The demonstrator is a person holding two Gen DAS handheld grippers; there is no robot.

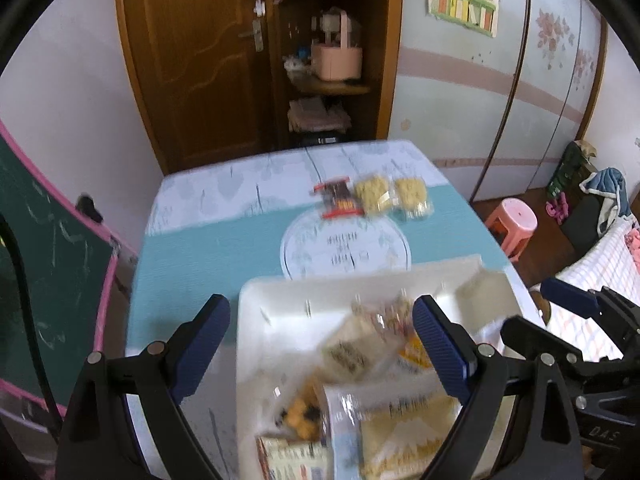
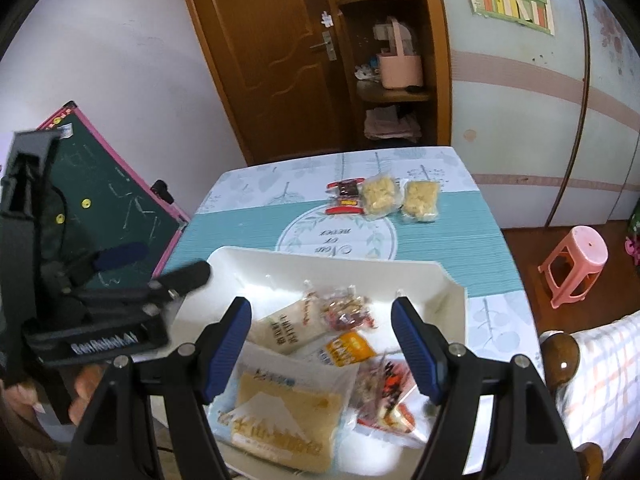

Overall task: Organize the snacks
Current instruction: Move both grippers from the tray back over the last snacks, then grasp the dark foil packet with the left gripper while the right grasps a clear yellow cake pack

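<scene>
Both hand-held grippers, left (image 1: 322,344) and right (image 2: 322,342), hang spread and empty, ribbed blue pads over a glossy white rectangular tray (image 2: 360,270) of crinkly plastic snack packets (image 2: 286,420). 3 more packets (image 2: 382,198) lie farther back on the desk (image 2: 248,224).

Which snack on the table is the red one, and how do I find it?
Look past the white tray to the far part of the table. Three packets lie in a row; the red packet is leftmost, dark with red ends, while its two neighbours are clear with pale yellow snacks.
</scene>
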